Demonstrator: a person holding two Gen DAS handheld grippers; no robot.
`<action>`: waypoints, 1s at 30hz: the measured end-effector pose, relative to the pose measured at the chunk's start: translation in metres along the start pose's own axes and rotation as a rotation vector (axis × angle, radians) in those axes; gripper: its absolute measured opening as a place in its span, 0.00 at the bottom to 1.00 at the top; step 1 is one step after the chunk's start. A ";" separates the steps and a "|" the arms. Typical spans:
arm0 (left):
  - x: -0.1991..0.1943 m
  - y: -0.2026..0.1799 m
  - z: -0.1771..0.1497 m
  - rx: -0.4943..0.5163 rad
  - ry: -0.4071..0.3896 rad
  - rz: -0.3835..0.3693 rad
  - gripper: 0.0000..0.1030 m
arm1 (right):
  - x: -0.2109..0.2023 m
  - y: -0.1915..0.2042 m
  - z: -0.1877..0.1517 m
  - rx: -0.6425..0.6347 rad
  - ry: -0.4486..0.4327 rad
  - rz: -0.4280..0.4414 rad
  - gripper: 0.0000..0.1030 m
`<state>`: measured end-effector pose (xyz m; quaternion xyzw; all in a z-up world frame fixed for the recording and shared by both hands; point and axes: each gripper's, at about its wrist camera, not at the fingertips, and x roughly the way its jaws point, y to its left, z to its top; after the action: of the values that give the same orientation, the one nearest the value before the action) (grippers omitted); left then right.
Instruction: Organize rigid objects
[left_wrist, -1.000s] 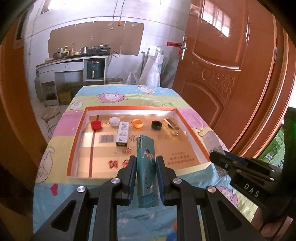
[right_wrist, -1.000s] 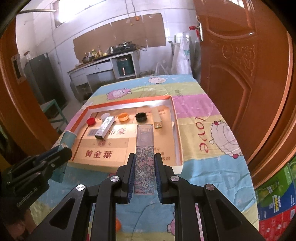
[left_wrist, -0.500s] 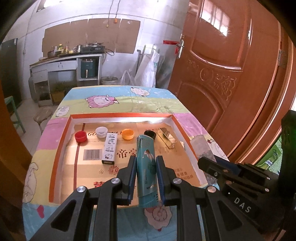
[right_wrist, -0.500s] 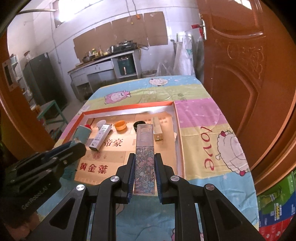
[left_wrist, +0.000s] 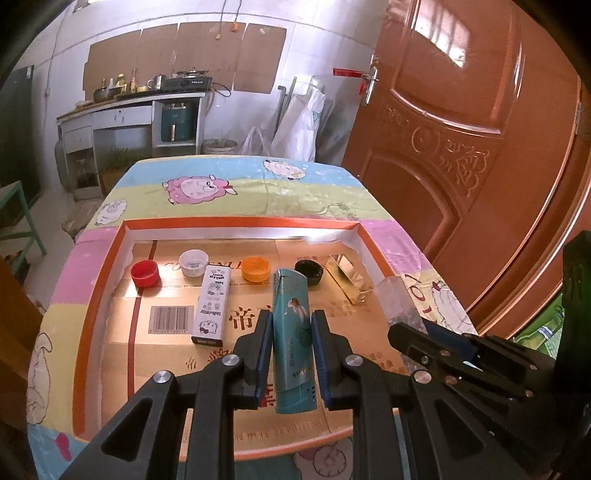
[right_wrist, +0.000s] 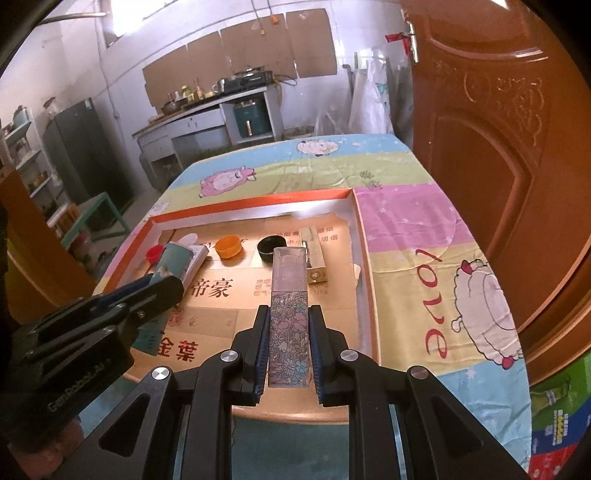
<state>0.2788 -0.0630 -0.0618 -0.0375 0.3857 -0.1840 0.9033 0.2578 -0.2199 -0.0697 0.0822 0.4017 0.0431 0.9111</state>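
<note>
Gloss, card and cloth

We see a glossy carved wooden door (left_wrist: 461, 122), a printed cloth tablecloth (right_wrist: 424, 229), and a shiny gold cardboard tray (left_wrist: 110, 266).

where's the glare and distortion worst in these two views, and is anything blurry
Left wrist view: strong glare on the door panels and the tray foil wall; fisheye bends the door edge; the teal lighter in the left gripper is sharp. Right wrist view: window blown out, corners vignetted black, floral lighter crisp, the kitchen behind slightly soft.
</note>
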 end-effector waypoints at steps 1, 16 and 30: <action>0.003 0.001 0.001 -0.001 0.002 0.000 0.21 | 0.003 0.000 0.000 0.000 0.004 0.002 0.20; 0.023 0.009 0.003 -0.019 0.019 0.000 0.21 | 0.027 0.006 0.004 -0.010 0.033 0.017 0.20; 0.037 0.013 0.004 -0.024 0.038 -0.002 0.21 | 0.041 0.007 0.004 -0.010 0.053 0.020 0.20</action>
<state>0.3087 -0.0645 -0.0870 -0.0450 0.4049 -0.1811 0.8951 0.2886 -0.2077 -0.0957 0.0804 0.4247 0.0566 0.9000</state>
